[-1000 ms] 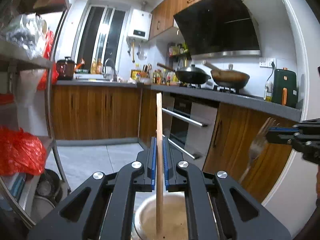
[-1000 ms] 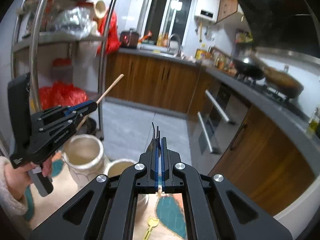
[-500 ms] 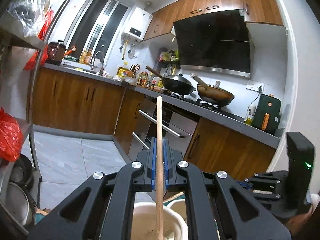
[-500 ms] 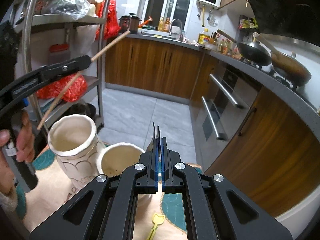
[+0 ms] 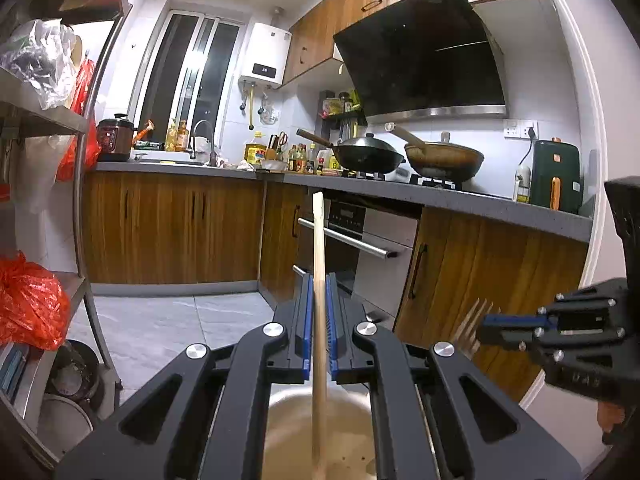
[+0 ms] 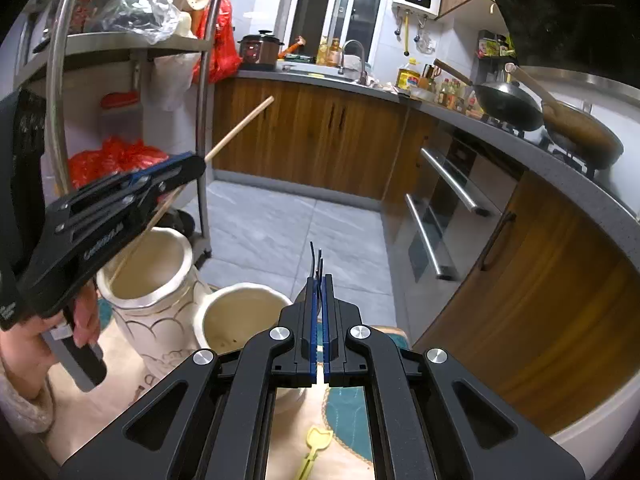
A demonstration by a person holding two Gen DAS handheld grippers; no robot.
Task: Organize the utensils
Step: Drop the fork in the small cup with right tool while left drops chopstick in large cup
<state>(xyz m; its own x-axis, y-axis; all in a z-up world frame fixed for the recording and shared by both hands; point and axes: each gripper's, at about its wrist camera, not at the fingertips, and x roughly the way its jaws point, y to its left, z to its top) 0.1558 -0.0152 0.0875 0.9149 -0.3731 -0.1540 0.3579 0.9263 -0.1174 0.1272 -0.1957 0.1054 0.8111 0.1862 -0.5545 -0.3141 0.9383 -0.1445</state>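
Observation:
My left gripper is shut on a long wooden chopstick, whose lower end dips into the tall cream jar below. In the right wrist view the left gripper holds the chopstick slanted over the tall cream jar. My right gripper is shut on a fork, tines up, just above the shorter cream jar. The fork and the right gripper also show at the right of the left wrist view.
Both jars stand on a patterned mat with a small yellow utensil lying on it. A metal shelf rack with red bags stands left. Wooden kitchen cabinets and an oven run along the right.
The left gripper has lowered the chopstick so its end sits inside the tall jar. The right gripper with the fork has come closer over the short jar.

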